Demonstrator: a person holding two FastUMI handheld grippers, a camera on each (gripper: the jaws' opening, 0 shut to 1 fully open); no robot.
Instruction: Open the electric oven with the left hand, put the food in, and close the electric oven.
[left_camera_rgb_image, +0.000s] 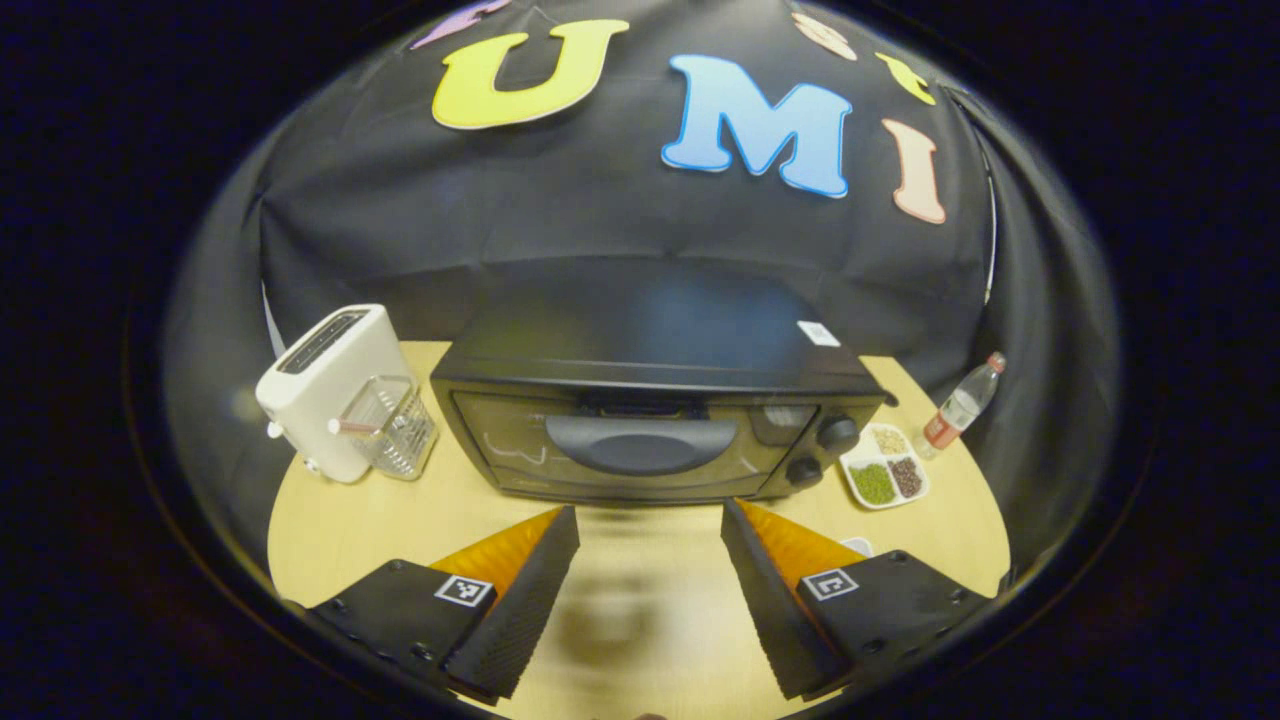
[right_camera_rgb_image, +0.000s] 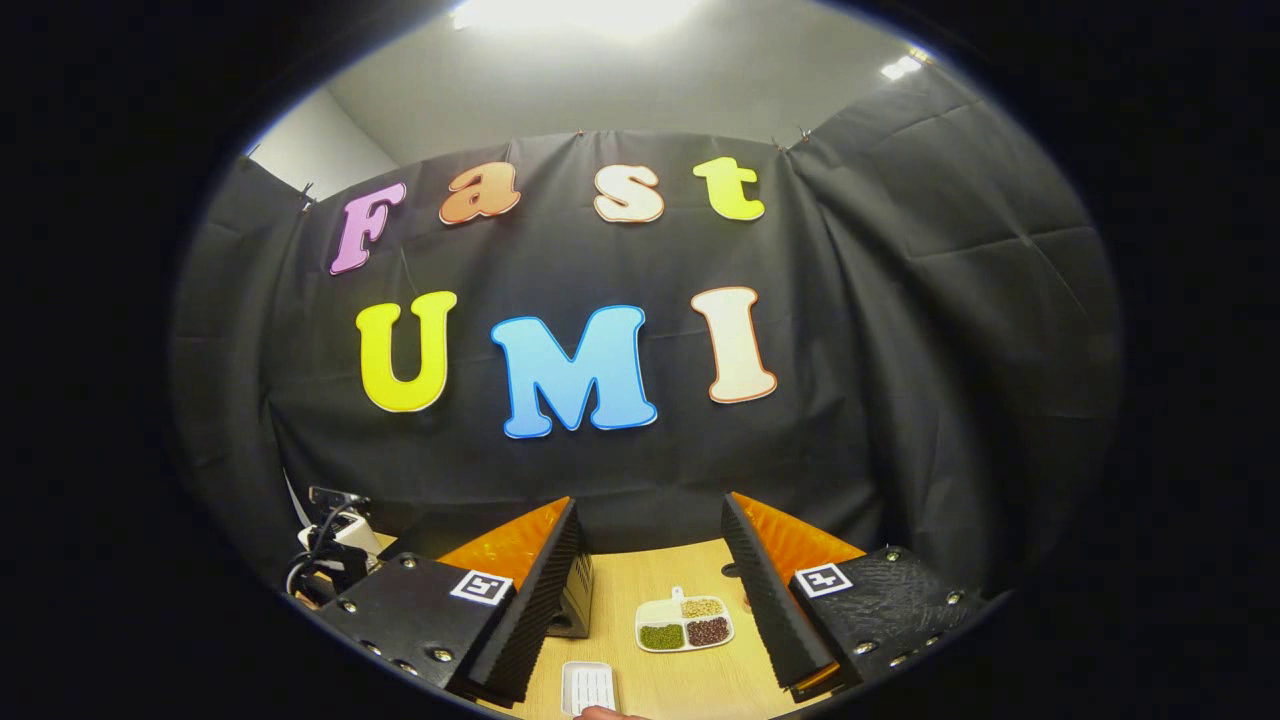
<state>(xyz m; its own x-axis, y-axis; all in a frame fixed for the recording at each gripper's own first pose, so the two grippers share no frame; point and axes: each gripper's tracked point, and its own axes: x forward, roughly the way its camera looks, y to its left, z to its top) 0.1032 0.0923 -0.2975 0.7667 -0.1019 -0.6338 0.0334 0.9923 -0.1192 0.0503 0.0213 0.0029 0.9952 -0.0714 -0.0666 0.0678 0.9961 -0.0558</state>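
Ahead of your left claw (left_camera_rgb_image: 650, 520), the electric oven (left_camera_rgb_image: 650, 420) sits square on, its door closed and the curved handle (left_camera_rgb_image: 640, 443) facing you between the two fingers. Your left claw stands spread wide with nothing between its pads, held above the worktop (left_camera_rgb_image: 400, 510) and short of the oven front. Off to its left stand a white toaster (left_camera_rgb_image: 325, 385) and, touching it, a clear ribbed container (left_camera_rgb_image: 398, 428). To its right, just beside the oven's knobs (left_camera_rgb_image: 835, 432), lies a divided dish of food (left_camera_rgb_image: 885, 468), with a plastic bottle (left_camera_rgb_image: 962, 405) beyond it at the worktop's edge.

Your right claw (right_camera_rgb_image: 650, 600) is also spread apart and empty, tilted higher so the black cloth wall and pale ceiling take most of the view. Between its fingers, the divided dish of food (right_camera_rgb_image: 685, 622) rests on the wooden worktop (right_camera_rgb_image: 640, 570). Nearer you lies a small white ridged tray (right_camera_rgb_image: 588, 686), cut off at the bottom edge. Behind the left finger, a dark corner of the oven (right_camera_rgb_image: 575, 600) peeks out, mostly hidden. Far left, some cabled equipment is too cramped to make out.
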